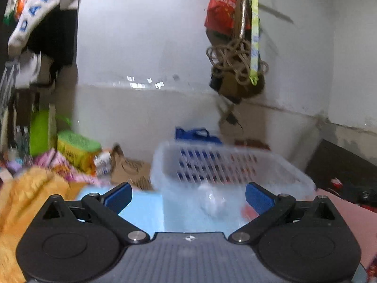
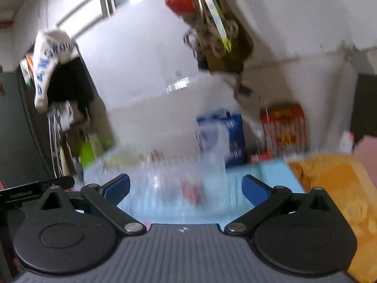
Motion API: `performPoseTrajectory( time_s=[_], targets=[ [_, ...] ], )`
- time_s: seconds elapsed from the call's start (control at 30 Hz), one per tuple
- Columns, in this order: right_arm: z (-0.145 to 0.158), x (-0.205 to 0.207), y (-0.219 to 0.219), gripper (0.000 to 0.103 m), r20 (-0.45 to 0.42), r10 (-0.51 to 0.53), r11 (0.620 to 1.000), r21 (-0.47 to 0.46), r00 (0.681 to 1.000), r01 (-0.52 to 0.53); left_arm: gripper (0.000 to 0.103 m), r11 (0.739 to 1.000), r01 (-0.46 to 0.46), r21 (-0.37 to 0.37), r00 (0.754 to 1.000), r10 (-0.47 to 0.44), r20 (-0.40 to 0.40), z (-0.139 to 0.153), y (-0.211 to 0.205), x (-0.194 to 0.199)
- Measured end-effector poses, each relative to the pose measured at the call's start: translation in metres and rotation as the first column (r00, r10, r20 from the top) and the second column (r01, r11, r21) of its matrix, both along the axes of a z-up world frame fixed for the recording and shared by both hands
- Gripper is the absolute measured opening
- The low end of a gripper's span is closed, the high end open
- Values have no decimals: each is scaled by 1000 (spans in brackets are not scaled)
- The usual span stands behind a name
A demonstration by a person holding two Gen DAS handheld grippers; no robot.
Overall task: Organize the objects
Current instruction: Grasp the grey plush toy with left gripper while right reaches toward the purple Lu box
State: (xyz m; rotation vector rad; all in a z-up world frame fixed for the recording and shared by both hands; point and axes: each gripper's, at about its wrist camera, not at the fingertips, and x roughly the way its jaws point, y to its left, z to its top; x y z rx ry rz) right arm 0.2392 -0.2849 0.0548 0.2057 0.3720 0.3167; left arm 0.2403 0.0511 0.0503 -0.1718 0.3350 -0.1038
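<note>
Both the left gripper (image 1: 188, 197) and right gripper (image 2: 186, 189) gape wide and empty, likely readying a pick, while the white slatted basket (image 1: 271, 165) at one o'clock already holds a crumpled clear bag (image 1: 213, 201).

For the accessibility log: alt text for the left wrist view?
Left gripper, jaws open and empty, faces a translucent slotted plastic basket on a light blue surface. An orange cloth lies left; the frame is motion-blurred.

Left tool (image 1: 188, 197) and right tool (image 2: 186, 192) gape wide (nothing gripped).
</note>
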Motion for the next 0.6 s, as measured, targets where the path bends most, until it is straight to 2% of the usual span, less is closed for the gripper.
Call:
performPoseTrajectory(
  time_s=[0.07, 0.17, 0.3, 0.47, 0.6],
  targets=[
    [-8, -11, -2, 103, -13, -30, 999, -13, 999, 30, 103, 999, 37, 16, 998, -36, -44, -15, -5, -9],
    [-19, -17, -1, 103, -32, -39, 998, -49, 999, 38, 103, 998, 46, 45, 996, -43, -84, -26, -9, -17],
    [-23, -17, 5, 103, -54, -22, 996, -83, 998, 17, 103, 997, 55, 55, 995, -50, -89, -33, -7, -32],
    [-22, -24, 15, 103, -21, 39, 992, -121, 999, -41, 103, 997, 30, 67, 995, -24, -94, -36, -4, -39],
    [-26, -18, 13, 103, -53, 48, 992, -111, 997, -54, 103, 997, 49, 56, 992, -42, -118, -42, -8, -36]
  ],
)
